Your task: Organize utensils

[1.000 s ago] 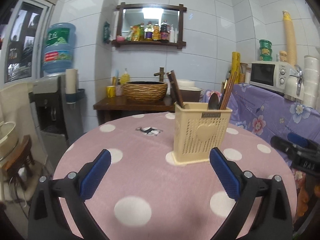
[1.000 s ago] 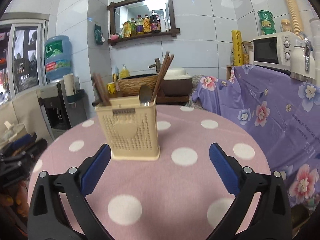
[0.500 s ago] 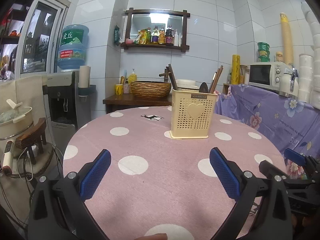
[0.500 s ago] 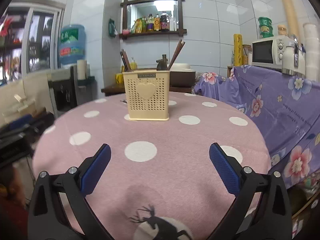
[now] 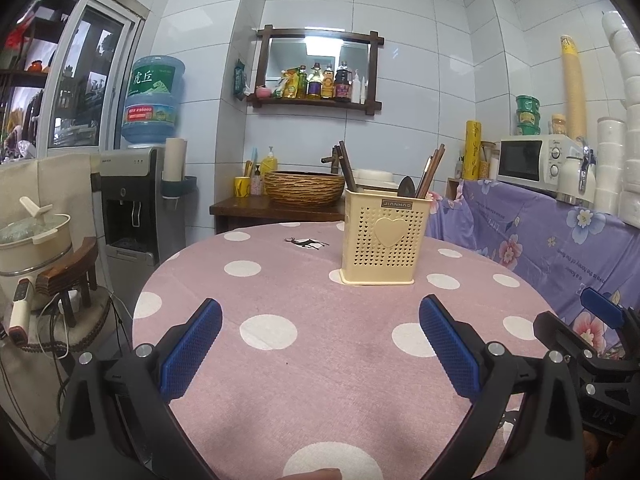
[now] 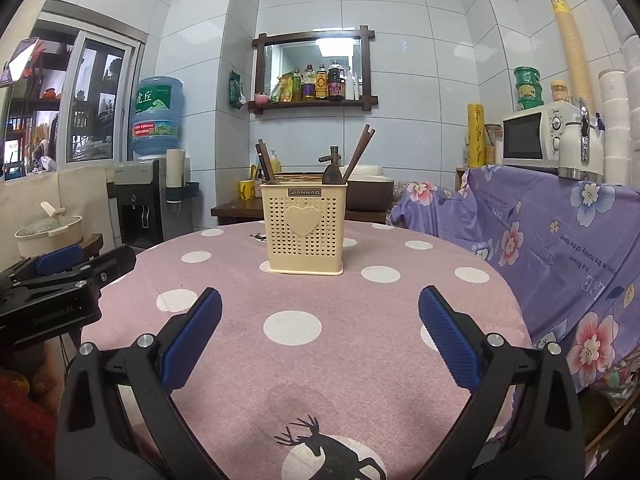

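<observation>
At twelve o'clock on the pink dotted table [image 6: 400,312] stands the utensil caddy [image 6: 305,233], chopsticks [image 6: 357,154] and a spoon [image 5: 407,185] already upright inside; I judge the sorting finished; my left gripper [image 5: 320,344] and right gripper [image 6: 320,338] hang spread wide and empty; next call: confirm nothing remains loose; since a second ago both have retreated well clear of the caddy.

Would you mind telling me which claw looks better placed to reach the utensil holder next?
Probably the right claw: the utensil holder stands almost centred ahead of its open fingers. From the left claw, also open and empty, the holder sits off to the right.
</observation>
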A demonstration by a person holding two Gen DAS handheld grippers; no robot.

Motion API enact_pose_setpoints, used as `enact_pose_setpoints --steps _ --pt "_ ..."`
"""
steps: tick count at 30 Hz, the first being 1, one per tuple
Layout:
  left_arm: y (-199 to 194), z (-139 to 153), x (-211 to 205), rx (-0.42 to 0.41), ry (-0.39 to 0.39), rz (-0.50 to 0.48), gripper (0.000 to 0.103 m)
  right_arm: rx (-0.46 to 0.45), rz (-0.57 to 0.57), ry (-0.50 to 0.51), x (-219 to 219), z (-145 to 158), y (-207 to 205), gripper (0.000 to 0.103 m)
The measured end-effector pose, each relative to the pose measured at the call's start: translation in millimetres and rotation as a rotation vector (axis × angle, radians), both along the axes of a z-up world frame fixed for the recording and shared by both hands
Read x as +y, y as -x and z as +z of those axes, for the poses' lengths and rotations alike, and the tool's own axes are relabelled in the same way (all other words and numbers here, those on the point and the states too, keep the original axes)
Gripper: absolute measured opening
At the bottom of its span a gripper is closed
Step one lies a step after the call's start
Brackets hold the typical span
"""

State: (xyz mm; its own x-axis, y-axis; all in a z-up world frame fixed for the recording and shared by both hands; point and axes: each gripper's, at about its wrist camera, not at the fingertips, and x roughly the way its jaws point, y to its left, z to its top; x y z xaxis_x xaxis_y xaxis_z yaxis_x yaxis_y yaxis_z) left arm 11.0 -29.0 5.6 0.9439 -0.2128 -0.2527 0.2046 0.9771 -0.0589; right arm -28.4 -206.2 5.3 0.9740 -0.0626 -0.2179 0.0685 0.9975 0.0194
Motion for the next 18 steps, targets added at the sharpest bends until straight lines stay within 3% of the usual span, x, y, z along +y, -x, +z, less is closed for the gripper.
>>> enact_pose_setpoints --steps 18 --pt "0.5 -0.4 -1.7 0.002 -0.007 -0.006 0.098 0.000 0.004 0.000 1.6 -0.7 -1.3 0.097"
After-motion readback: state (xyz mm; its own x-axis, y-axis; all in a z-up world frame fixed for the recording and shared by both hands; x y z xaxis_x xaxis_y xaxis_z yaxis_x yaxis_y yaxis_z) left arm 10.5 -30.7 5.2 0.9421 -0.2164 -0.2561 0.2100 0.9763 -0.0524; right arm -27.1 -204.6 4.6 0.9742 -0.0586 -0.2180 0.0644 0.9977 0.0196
